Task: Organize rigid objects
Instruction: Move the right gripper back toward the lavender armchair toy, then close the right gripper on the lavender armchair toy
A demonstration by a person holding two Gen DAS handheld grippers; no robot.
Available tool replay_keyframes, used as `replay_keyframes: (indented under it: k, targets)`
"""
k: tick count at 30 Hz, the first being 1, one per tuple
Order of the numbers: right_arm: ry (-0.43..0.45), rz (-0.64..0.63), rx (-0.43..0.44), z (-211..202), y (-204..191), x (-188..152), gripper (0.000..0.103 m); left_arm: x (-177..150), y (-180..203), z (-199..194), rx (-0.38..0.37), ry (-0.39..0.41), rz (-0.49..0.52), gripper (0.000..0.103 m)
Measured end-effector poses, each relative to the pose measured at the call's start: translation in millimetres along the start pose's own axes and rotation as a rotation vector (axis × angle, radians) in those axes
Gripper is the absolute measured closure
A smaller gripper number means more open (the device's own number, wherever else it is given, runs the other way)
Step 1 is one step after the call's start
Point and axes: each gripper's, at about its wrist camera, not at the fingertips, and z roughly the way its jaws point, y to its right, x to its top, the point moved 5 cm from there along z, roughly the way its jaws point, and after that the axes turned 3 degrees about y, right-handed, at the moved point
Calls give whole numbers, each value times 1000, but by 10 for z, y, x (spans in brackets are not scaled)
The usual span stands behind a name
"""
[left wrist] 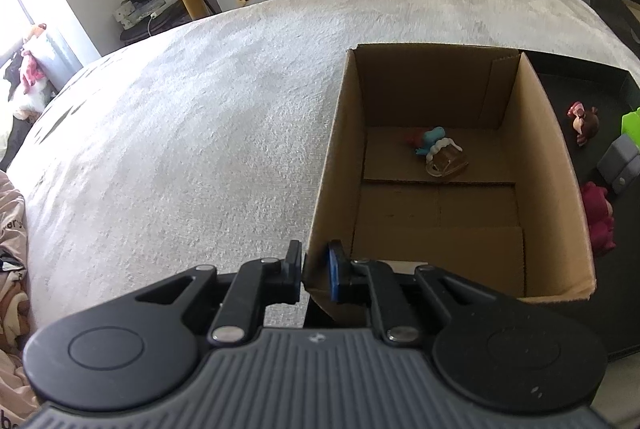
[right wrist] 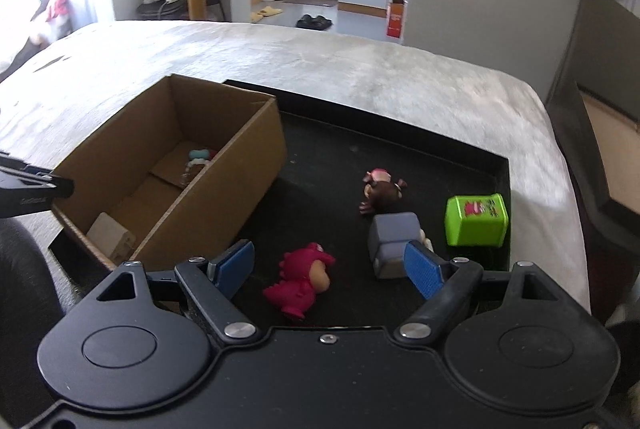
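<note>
Between the wide-open right tongs [right wrist: 329,266] lies the pink dinosaur figure [right wrist: 302,283], on its side on the black tray [right wrist: 472,157]; the blue pads do not touch it yet. We judge that we are at the approach for the next pick. The next move calls for lowering the tongs around the figure, closing on its body, and then carrying it to the cardboard box [right wrist: 224,189] at the left of them. Just beside the right finger sits the grey block [right wrist: 394,239], so we must keep the finger from pushing it. Further ahead stand the brown figure [right wrist: 380,191] and the green cube [right wrist: 476,219].

The left tongs [left wrist: 316,271] are closed on the near corner of the box wall and hold it steady. Ahead of them, inside the box, lie a small blue figure [left wrist: 430,139] and a clear item we cannot identify. A pale block [right wrist: 112,239] in the near end of the box is hard to make out.
</note>
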Motion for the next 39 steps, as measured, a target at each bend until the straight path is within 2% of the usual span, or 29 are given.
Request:
replay_keyframes:
  k: [6,12,29,32,34,35,39]
  targets:
    - [-19,73,-18,114,209,-49,28,3,38,9,24,-4,18,90]
    - [-26,102,-29,216,365,-65,28,13,87,25,58,-11,49,89]
    - [-69,69,-41,663,504,-57,28,21,146,51,89,-15,79,88]
    - [-75,51,-53,721,508,-57,37,15,146,49,89,-15,81,88]
    - [-77,45,-47,735,511,-63,53,13,143,47,88,-15,80,88]
    - [-81,45,-51,739,521,-66,57,14,140,45,86,-14,78,88]
    - [-85,60,-34,686,524,-81,60,18,133,44,87,-15,78,88]
